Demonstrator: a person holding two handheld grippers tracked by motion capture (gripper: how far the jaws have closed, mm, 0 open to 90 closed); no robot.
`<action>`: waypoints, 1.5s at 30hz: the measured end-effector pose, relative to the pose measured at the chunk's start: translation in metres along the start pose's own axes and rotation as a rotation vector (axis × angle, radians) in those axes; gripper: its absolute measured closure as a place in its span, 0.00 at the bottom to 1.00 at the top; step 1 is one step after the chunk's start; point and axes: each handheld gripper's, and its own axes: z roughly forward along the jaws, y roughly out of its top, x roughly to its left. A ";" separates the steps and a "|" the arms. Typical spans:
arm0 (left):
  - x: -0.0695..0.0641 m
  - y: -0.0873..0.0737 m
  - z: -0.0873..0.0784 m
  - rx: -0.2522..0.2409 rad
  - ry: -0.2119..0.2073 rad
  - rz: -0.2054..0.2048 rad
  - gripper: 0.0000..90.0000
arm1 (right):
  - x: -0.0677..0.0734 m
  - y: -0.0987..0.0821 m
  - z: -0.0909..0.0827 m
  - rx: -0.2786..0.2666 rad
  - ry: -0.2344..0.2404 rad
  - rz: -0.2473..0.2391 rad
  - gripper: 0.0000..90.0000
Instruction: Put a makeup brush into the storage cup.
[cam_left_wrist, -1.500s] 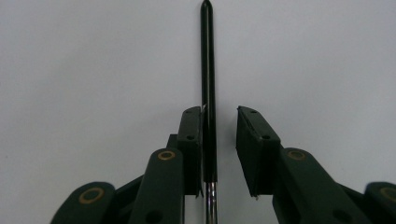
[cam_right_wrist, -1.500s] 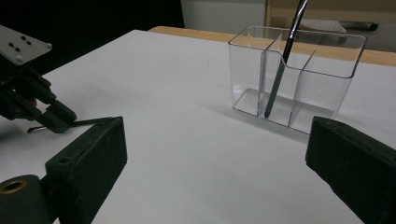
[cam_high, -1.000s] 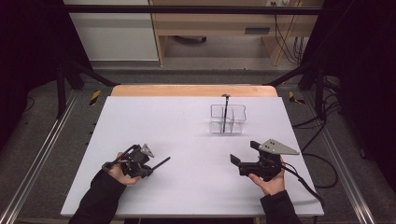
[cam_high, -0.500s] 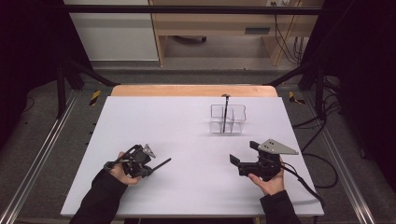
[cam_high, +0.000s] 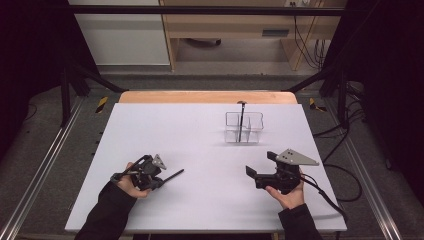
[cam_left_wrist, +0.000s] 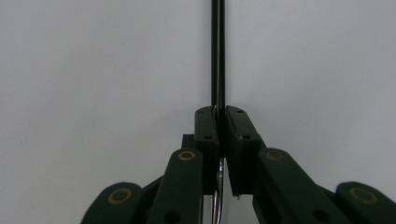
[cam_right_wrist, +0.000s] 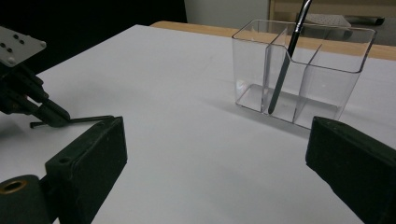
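A thin black stick (cam_left_wrist: 217, 56) lies low over the white table (cam_high: 200, 130), and my left gripper (cam_left_wrist: 222, 116) is shut on its near end. In the high view that stick (cam_high: 174, 175) pokes out to the right of the left gripper (cam_high: 161, 180) at the front left. My right gripper (cam_high: 261, 165) rests at the front right, open, with nothing between its wide-set jaws (cam_right_wrist: 217, 149). A clear divided holder (cam_high: 252, 122) stands behind it, and a black brush (cam_high: 240, 122) leans upright in a middle compartment (cam_right_wrist: 285, 70). The right gripper view also catches the left gripper (cam_right_wrist: 56, 119) with the stick (cam_right_wrist: 88, 119).
The table's wooden far edge (cam_high: 207, 96) runs behind the holder. Metal frame rails (cam_high: 45, 165) flank the table on both sides. Cables (cam_high: 335, 192) trail off the right gripper towards the floor.
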 end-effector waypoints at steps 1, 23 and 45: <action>-0.001 0.000 -0.002 -0.010 0.001 0.004 0.93 | 0.000 0.000 0.000 0.001 0.001 0.000 0.07; -0.031 0.017 -0.029 -0.186 -0.042 0.106 0.93 | 0.003 0.001 0.003 0.022 0.010 -0.018 0.07; -0.050 0.030 -0.033 -0.212 -0.089 0.170 0.93 | 0.027 0.013 0.014 0.076 0.114 -0.132 0.06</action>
